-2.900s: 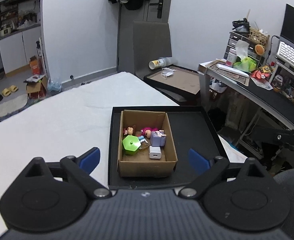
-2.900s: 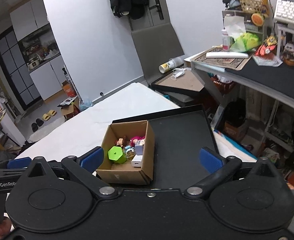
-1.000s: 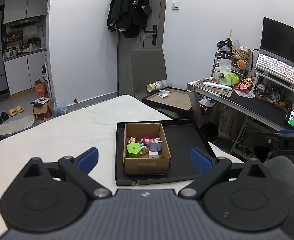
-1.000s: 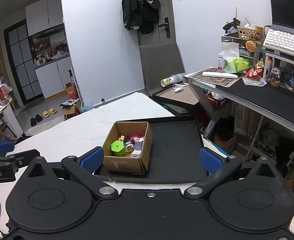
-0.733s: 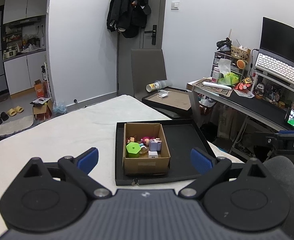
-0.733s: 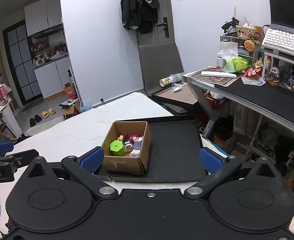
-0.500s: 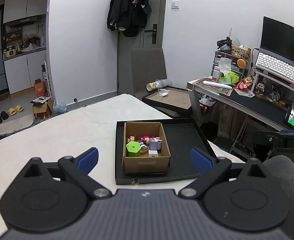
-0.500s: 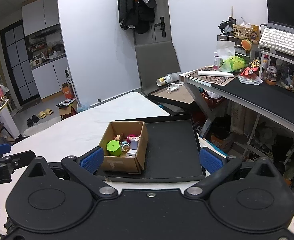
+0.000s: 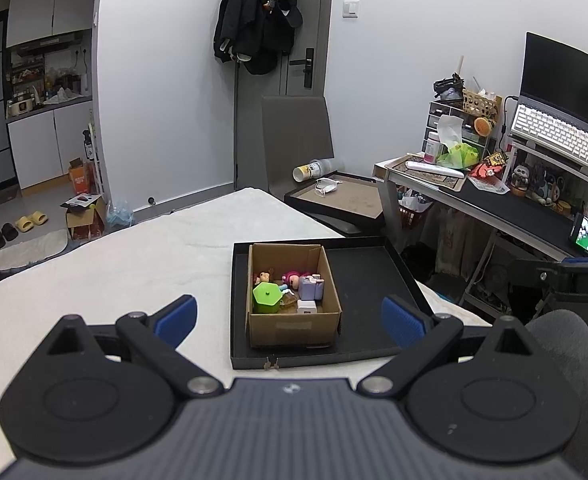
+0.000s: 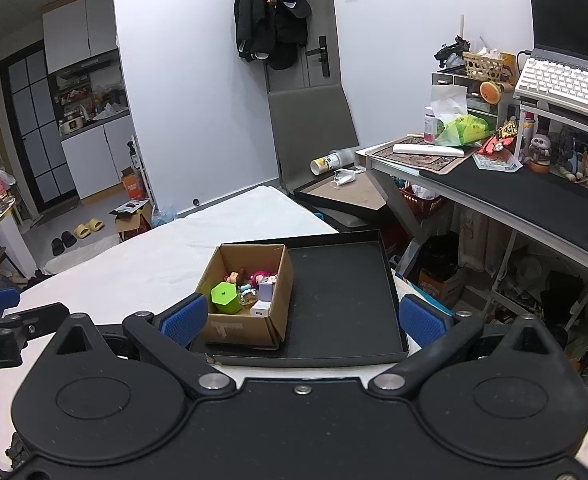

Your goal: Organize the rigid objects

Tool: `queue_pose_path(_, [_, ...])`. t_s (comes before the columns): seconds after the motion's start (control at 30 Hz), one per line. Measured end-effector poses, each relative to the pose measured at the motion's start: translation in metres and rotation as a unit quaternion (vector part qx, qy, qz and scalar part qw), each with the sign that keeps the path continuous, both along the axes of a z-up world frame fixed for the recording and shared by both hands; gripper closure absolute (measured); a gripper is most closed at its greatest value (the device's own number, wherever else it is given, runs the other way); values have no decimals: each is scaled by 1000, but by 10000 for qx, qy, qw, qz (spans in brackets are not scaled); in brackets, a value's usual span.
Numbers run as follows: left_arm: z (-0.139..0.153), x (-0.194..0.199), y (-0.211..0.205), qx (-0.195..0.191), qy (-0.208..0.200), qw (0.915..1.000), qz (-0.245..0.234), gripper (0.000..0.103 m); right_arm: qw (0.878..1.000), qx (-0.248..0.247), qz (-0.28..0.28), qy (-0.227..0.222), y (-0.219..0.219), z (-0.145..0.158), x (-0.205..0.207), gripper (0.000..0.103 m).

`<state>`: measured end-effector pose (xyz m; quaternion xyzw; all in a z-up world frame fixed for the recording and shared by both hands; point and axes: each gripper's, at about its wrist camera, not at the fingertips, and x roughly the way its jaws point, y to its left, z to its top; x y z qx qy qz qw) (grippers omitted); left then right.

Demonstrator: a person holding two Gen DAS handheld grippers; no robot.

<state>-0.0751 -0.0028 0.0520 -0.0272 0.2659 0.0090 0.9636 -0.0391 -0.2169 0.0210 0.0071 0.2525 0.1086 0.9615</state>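
Cardboard box, open-topped, standing in the left half of a black tray on a white-covered bench. Inside the box: green hexagonal container at the left, lilac block to its right, white charger at the box's near wall, small figurines toward its far wall. Left tongs and right tongs both spread wide, empty, held short of the box.
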Motion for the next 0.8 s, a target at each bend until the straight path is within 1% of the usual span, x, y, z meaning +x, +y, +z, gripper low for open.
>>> queue_pose_path(0.3, [2, -2, 0, -21, 2, 10000, -28, 5, 10000, -23, -30, 11, -1, 0, 0, 0])
queue_pose_path(0.43, [2, -1, 1, -39, 26, 10000, -40, 5, 9999, 116, 58, 94, -3, 2, 1, 0])
queue_pose_path(0.53, [1, -1, 0, -40, 43, 10000, -69, 5, 9999, 65, 47, 68, -3, 2, 1, 0])
queue_pose_path(0.8, [-4, 2, 0, -63, 93, 9999, -71, 5, 9999, 60, 28, 135, 0, -5, 3, 0])
